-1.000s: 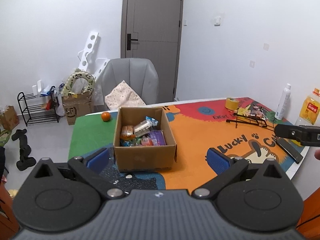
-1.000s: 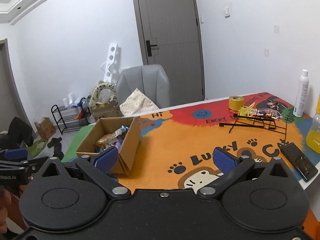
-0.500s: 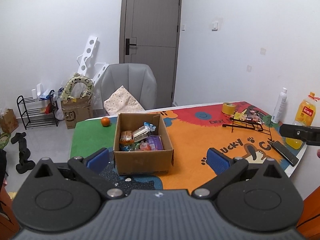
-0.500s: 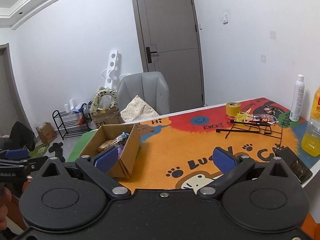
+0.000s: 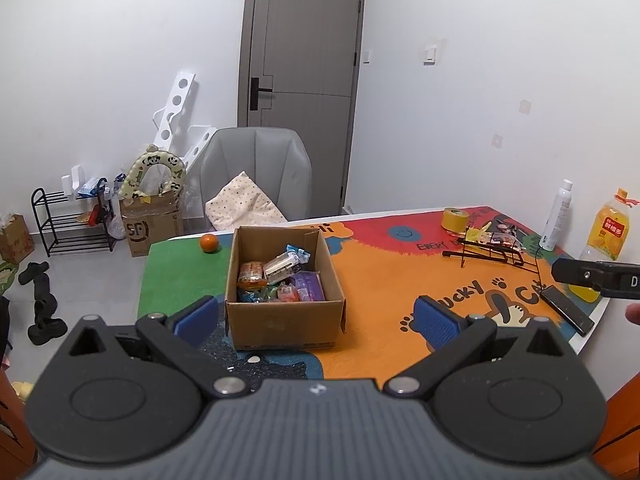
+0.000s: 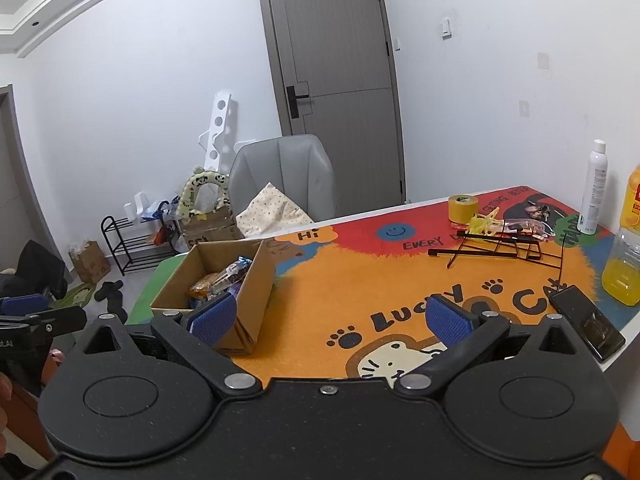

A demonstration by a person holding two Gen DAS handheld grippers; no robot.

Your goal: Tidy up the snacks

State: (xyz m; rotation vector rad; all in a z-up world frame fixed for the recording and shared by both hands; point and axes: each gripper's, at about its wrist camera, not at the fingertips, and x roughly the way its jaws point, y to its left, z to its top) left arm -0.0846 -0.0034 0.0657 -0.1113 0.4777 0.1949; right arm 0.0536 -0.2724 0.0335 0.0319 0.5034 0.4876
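An open cardboard box holding several snack packets stands on the colourful table mat. It also shows in the right wrist view at the left. My left gripper is open and empty, held back from the table's near edge, with the box between its blue pads. My right gripper is open and empty, to the right of the box above the mat. More small packets lie by a black wire rack at the far right.
An orange sits on the green corner. A yellow tape roll, white spray bottle, juice bottle and black phone stand along the right side. A grey chair is behind the table.
Both grippers have pulled back and risen a little from the table, so the box and mat look smaller and farther. Both stay open.
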